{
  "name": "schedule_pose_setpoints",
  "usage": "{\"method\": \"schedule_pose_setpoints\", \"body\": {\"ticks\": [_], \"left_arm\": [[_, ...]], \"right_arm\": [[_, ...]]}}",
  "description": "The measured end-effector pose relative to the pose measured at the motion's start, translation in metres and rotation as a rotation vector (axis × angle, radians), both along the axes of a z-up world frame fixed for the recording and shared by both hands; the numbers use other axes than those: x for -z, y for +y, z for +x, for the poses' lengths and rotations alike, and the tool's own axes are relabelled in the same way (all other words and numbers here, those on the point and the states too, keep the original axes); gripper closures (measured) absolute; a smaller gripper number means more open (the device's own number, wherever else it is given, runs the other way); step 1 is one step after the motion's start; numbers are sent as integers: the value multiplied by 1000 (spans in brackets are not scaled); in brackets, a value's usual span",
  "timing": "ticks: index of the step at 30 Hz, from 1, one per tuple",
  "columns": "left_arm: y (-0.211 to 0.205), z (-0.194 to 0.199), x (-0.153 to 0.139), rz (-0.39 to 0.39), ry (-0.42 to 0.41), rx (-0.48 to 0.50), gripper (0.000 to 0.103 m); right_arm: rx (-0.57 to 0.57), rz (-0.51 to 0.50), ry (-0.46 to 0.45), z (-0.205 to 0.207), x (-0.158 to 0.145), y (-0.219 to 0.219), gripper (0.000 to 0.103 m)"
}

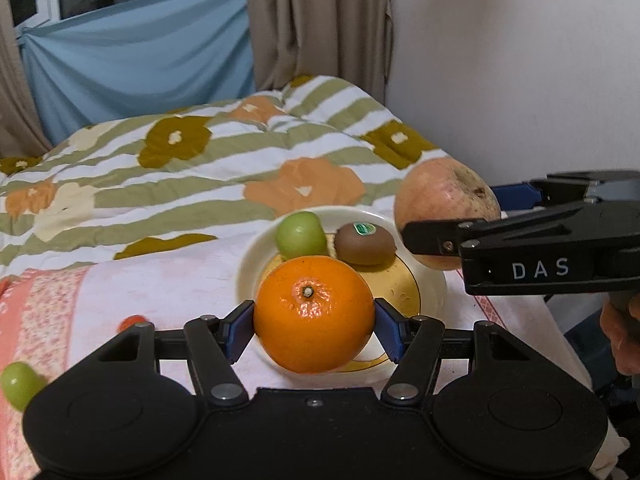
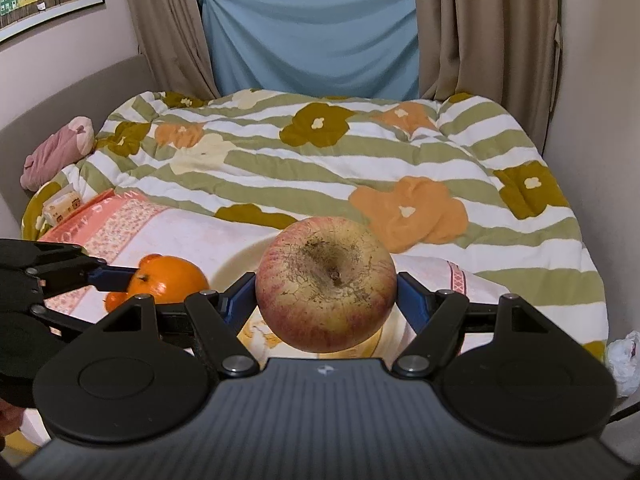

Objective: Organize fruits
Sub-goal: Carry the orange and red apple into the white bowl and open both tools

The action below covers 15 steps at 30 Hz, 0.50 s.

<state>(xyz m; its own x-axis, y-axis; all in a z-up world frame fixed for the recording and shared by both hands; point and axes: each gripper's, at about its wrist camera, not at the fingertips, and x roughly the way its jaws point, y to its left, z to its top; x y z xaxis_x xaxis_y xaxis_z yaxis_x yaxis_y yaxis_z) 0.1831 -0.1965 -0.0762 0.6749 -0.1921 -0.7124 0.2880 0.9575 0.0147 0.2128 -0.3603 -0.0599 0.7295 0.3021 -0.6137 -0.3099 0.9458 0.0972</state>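
Left wrist view: the left tool (image 1: 314, 326) clamped an orange (image 1: 314, 314), the right tool (image 2: 326, 300) an apple (image 2: 326, 286), both bound for the plate (image 1: 430, 294).

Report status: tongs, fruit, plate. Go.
Left tongs shut on orange; right tongs shut on apple. Plate already holds kiwi and green fruit. Bare space near plate's right front.

Our left gripper (image 1: 315, 322) is matte black, with blue pads (image 1: 240, 330), silver pivot screws and two round discs at six o'clock. Our right gripper (image 2: 326, 300) matches, ribbed grey at six o'clock, lettered "DAS" on its side.
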Motion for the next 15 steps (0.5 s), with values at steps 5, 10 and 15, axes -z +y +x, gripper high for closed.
{"method": "schedule_pose_setpoints", "body": {"ticks": [5, 10, 15], "left_arm": [[-17, 20, 26, 23, 34, 32, 36], [-28, 29, 45, 53, 57, 61, 36], [-33, 31, 56, 72, 74, 68, 36]], "right_arm": [[-8, 10, 30, 18, 17, -6, 14], [-4, 21, 56, 28, 30, -10, 14], [-4, 24, 72, 34, 37, -11, 14]]}}
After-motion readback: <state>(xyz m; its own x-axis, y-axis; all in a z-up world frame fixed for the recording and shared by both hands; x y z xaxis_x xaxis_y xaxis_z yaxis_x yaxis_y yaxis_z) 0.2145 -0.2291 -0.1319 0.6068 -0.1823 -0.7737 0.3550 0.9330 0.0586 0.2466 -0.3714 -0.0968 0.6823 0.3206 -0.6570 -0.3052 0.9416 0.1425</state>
